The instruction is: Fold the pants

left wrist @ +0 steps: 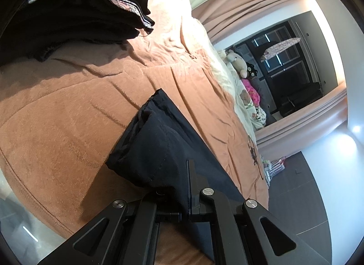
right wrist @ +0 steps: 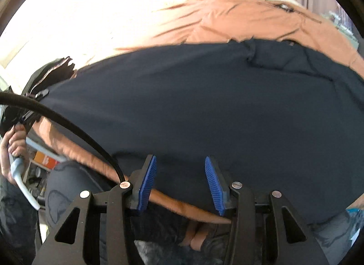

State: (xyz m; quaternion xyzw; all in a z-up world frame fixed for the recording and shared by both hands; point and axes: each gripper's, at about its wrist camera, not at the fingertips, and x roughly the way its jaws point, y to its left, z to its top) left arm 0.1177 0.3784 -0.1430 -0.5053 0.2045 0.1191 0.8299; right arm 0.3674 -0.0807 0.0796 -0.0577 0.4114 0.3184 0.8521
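Note:
Dark navy pants (right wrist: 193, 105) lie spread across the orange-brown bed cover. In the left wrist view my left gripper (left wrist: 185, 174) is shut on the hem end of a pant leg (left wrist: 154, 137); the cloth drapes over the fingers and hides one of them. In the right wrist view my right gripper (right wrist: 180, 174) is open, its blue pads (right wrist: 147, 180) apart just above the near edge of the pants, holding nothing.
A stack of folded dark clothes (left wrist: 75, 12) sits on the bed cover (left wrist: 68, 110) beyond the left gripper. Stuffed toys (left wrist: 238, 64) and bedding lie at the far side. A black cable (right wrist: 68, 123) and the person's hand (right wrist: 13, 149) are at the left.

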